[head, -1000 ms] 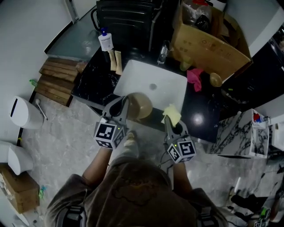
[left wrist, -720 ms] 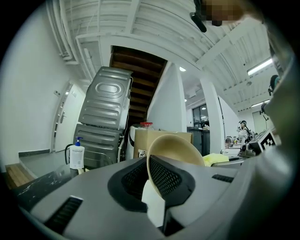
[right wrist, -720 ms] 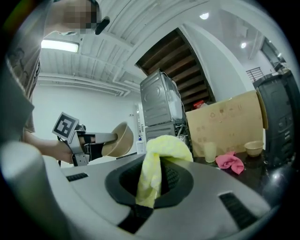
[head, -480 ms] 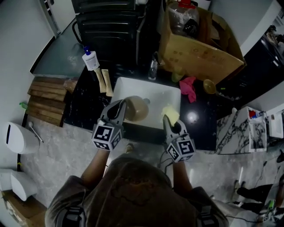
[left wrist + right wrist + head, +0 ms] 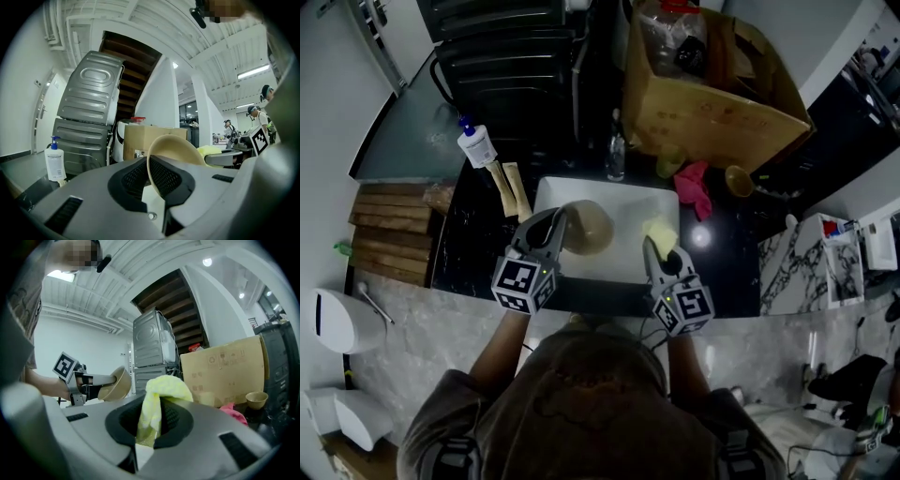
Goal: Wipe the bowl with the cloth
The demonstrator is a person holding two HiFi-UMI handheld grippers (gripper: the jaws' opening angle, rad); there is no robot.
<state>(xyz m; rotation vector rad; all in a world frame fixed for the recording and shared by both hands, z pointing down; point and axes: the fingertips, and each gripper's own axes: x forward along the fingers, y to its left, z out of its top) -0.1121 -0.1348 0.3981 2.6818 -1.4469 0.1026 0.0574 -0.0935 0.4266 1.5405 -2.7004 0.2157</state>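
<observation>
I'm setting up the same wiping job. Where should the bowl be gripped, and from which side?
Grip it by the rim, one jaw inside and one outside, as the left gripper holds the bowl now. Come in from the person's left. The thin wall fits between the jaws, and most of the bowl is left free for the cloth in the right gripper.

Black counter [image 5: 727,255]: pump bottle [image 5: 476,147], cardboard box [image 5: 712,105], pink rag [image 5: 694,185], small bowl [image 5: 737,178].

I can read no text here; prints on the box [image 5: 220,364] and the bottle [image 5: 55,161] label are too small.
</observation>
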